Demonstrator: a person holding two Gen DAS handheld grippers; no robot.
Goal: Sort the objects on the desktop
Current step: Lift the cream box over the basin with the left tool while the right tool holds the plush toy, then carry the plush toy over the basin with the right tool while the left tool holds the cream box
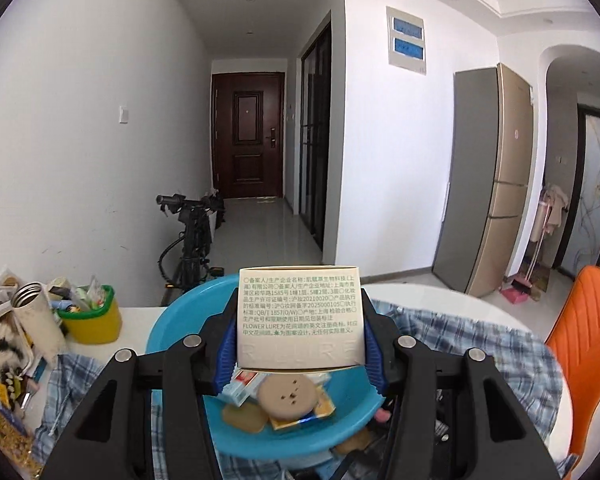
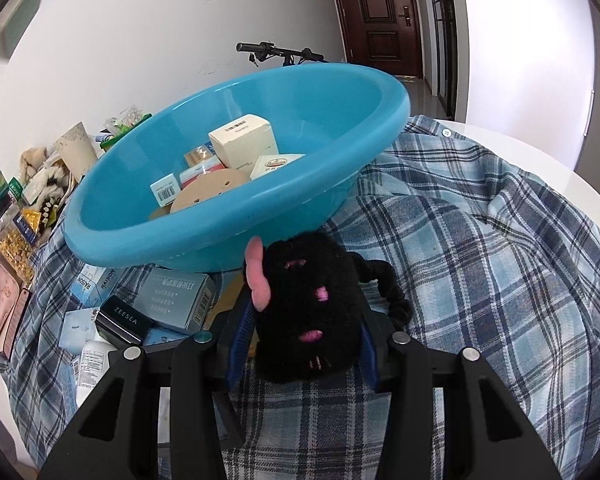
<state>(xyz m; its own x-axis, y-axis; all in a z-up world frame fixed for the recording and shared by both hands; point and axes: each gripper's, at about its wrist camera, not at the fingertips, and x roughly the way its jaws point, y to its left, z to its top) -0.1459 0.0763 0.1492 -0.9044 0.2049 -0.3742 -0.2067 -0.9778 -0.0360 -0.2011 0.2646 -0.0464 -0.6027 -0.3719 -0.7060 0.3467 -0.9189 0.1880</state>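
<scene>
The blue basin (image 2: pixel 236 216) is the biggest thing here, sitting tilted on the plaid cloth (image 2: pixel 480 260) toward the far left of the round table, its near rim low and its far rim raised; it looks like thin, stiff plastic, light enough to skid or tip if pushed at the rim (it seems propped on the boxes under its near edge). Inside it lie several small cartons and a round tan disc (image 2: pixel 210 192). Next in size is the black plush toy (image 2: pixel 306 312), with a pink ear and pink stitching, on the cloth just near of the basin; the right gripper (image 2: pixel 300 344) has its jaws drawn in on the toy's body, one blue pad on either side. It is soft and light, will squash rather than slip, and is best held across the thick middle as now, not by the thin limb trailing to the right. Smaller still is the cream carton (image 1: pixel 300 316) printed with green text, clamped across its lower sides by the left gripper (image 1: pixel 300 356), jaws partly open to the box's width, and held above the basin. The carton is probably light, thin card: stiff on its edges but easily dented, so a modest squeeze on the flat side faces suits it.
</scene>
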